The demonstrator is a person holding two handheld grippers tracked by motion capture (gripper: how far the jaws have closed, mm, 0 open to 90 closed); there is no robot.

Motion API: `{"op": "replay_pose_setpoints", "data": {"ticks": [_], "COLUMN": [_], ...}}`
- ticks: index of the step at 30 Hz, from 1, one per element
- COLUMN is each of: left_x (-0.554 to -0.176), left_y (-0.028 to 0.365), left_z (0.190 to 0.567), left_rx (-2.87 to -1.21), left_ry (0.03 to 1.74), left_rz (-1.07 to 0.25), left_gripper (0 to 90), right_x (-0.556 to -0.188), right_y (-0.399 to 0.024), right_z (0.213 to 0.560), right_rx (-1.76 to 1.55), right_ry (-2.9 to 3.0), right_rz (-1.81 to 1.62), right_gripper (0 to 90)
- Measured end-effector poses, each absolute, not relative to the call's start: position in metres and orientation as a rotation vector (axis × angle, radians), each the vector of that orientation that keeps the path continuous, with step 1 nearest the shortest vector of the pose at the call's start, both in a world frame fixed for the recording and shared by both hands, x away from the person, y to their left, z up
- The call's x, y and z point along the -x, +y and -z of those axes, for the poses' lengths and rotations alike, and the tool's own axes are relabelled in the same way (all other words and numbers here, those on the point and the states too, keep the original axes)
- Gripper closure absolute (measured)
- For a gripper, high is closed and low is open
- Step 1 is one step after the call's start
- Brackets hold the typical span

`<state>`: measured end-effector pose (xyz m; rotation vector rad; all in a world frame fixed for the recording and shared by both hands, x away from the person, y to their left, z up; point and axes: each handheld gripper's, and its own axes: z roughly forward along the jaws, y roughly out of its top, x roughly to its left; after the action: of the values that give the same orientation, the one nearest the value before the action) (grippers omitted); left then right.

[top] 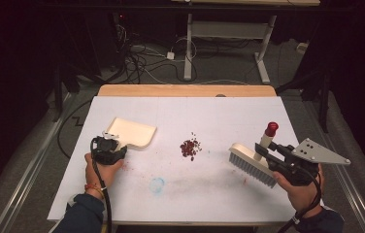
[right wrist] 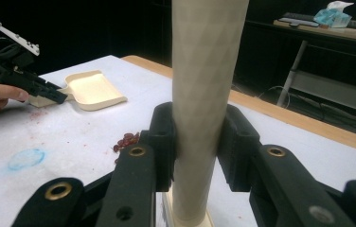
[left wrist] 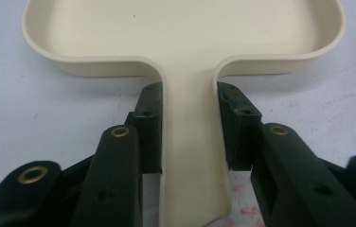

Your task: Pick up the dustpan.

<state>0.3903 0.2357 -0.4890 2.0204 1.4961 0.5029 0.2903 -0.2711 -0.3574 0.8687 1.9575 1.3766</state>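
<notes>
Room: dark, black surrounds, grey floor w/ tangled cables [top: 139,60] behind, white metal legs of a second desk [top: 188,46] at the back.

Table [top: 180,194]: big rectangular top, matte white cover, pale wood edge along the far side. Surface smudged: faint grey streak mid-front, a light blue ring stain [top: 157,185], reddish marks near the left hand.

Brush [top: 251,164]: at the table's right, long cream block w/ dense pale bristles, lying near-flat on the cover; thick cream cylindrical handle w/ faint faceted texture rises from it, red cap on top. Right gripper [right wrist: 198,142] pinches that handle, pads tight on both sides; black body, grey three-cornered plate on top.

Dustpan [top: 131,132]: at the table's left, smooth cream plastic, shallow tray w/ rounded corners and low rim, flat straight handle pointing to the person. Lies flat on the cover, I think; underside not visible. Left gripper [left wrist: 192,127] clamps the handle, black pads pressed on both edges.

Small pile of dark red bits [top: 190,146], beans maybe, between dustpan and brush, touching neither.
</notes>
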Motion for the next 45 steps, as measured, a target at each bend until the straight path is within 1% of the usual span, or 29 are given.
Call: {"op": "replay_pose_setpoints", "data": {"ticks": [3,5,8,11,15,17,21,27,31,37,42,45], "left_x": [-0.391,-0.391,-0.389,-0.384,-0.374,-0.368,-0.353,-0.336,-0.324,-0.311,-0.297,-0.290], "left_y": [0.234,0.234,0.234,0.232,0.232,0.232,0.232,0.232,0.230,0.225,0.226,0.226], "left_z": [0.486,0.483,0.476,0.466,0.452,0.446,0.436,0.423,0.424,0.439,0.443,0.447], "left_rx": [-2.050,-2.076,-2.106,-2.141,-2.168,-2.171,-2.213,-2.216,-2.236,-2.291,-2.313,-2.330], "left_ry": [1.493,1.483,1.438,1.380,1.292,1.261,1.197,1.124,1.090,1.071,1.046,1.018], "left_rz": [-0.511,-0.491,-0.489,-0.534,-0.551,-0.539,-0.566,-0.534,-0.505,-0.424,-0.408,-0.376], "left_gripper": [64.0,64.1,64.1,64.2,64.2,64.2,64.2,64.2,64.2,64.3,64.2,64.2], "right_x": [-0.291,-0.292,-0.294,-0.296,-0.296,-0.296,-0.295,-0.294,-0.294,-0.295,-0.297,-0.302], "right_y": [-0.271,-0.271,-0.271,-0.270,-0.269,-0.268,-0.268,-0.269,-0.268,-0.262,-0.256,-0.247], "right_z": [0.359,0.360,0.362,0.363,0.364,0.364,0.364,0.363,0.361,0.359,0.361,0.364], "right_rx": [-0.882,-0.887,-0.897,-0.893,-0.887,-0.878,-0.880,-0.878,-0.872,-0.874,-0.861,-0.846], "right_ry": [1.947,1.952,1.953,1.975,1.982,1.991,1.992,1.990,1.989,1.991,2.002,2.015], "right_rz": [-1.383,-1.382,-1.371,-1.369,-1.380,-1.381,-1.376,-1.375,-1.386,-1.414,-1.421,-1.412], "right_gripper": [70.0,70.0,70.1,70.0,70.1,70.1,70.0,70.0,70.1,70.1,70.1,70.1]}}
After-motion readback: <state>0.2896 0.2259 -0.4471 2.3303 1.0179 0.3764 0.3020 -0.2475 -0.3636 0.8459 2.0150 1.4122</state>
